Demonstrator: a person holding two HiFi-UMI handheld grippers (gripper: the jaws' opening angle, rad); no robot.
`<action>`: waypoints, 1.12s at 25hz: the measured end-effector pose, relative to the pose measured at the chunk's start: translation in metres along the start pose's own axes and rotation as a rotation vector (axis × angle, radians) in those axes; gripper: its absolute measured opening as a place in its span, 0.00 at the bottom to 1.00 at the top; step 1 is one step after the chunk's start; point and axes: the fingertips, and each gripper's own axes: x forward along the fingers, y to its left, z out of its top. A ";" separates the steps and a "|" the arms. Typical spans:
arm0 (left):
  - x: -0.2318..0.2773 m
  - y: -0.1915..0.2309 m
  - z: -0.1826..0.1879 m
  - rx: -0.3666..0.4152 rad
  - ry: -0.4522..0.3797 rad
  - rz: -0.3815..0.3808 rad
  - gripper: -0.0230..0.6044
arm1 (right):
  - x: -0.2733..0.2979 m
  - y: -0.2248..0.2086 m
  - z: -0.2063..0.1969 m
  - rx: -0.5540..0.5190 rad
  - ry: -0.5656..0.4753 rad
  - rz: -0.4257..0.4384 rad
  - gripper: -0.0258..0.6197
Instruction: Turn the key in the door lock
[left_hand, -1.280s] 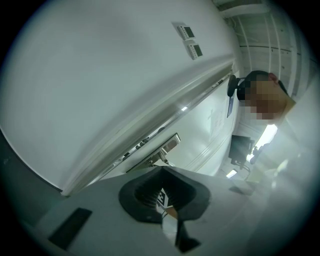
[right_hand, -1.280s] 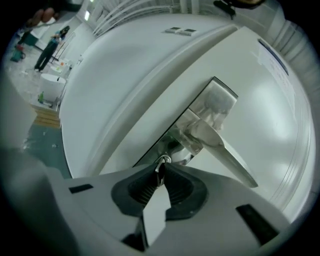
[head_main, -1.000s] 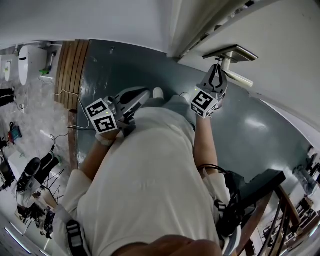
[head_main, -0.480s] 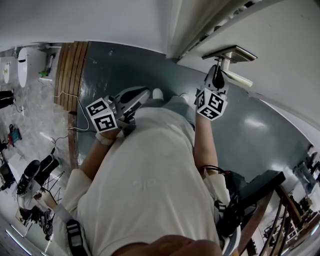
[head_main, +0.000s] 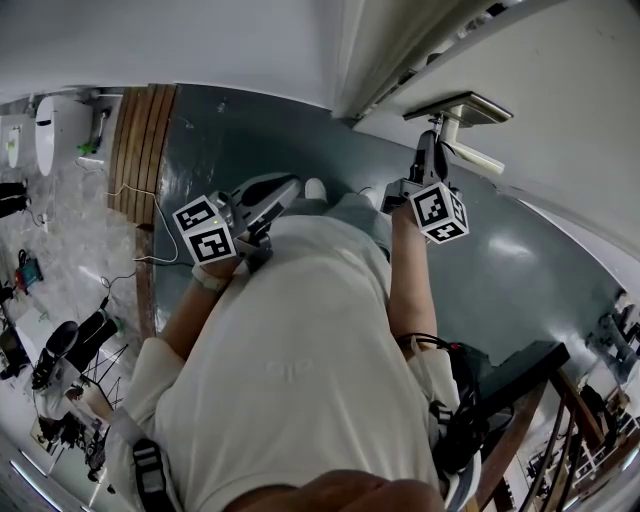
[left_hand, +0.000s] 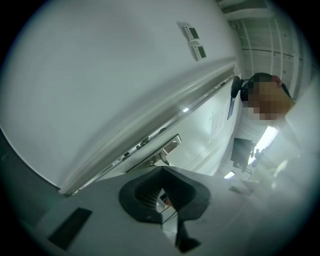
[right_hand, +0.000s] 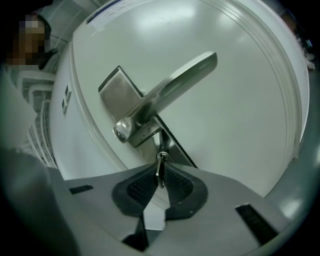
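White door (right_hand: 240, 125): R gripper (right_hand: 160, 176) fingers (right_hand: 136, 189) nearly shut, pinching key (right_hand: 160, 166).

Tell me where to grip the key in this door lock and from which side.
Grip the key by its flat head, jaws on the two broad faces. Come straight at the door, under the lever handle, since the head sticks out edge-on toward you. The right gripper holds it so.

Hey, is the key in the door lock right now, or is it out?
In. The key sticks out of the door just below the lever handle, its head pinched between the right gripper's pads.
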 end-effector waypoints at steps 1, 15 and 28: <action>0.000 0.000 0.000 -0.001 -0.001 0.001 0.05 | 0.000 0.000 0.000 0.041 0.001 0.010 0.11; -0.003 0.001 0.000 -0.009 -0.024 0.014 0.05 | -0.002 -0.004 -0.005 0.492 0.014 0.124 0.12; 0.002 0.004 -0.003 -0.020 -0.031 0.027 0.05 | 0.003 -0.019 -0.010 1.133 -0.065 0.333 0.10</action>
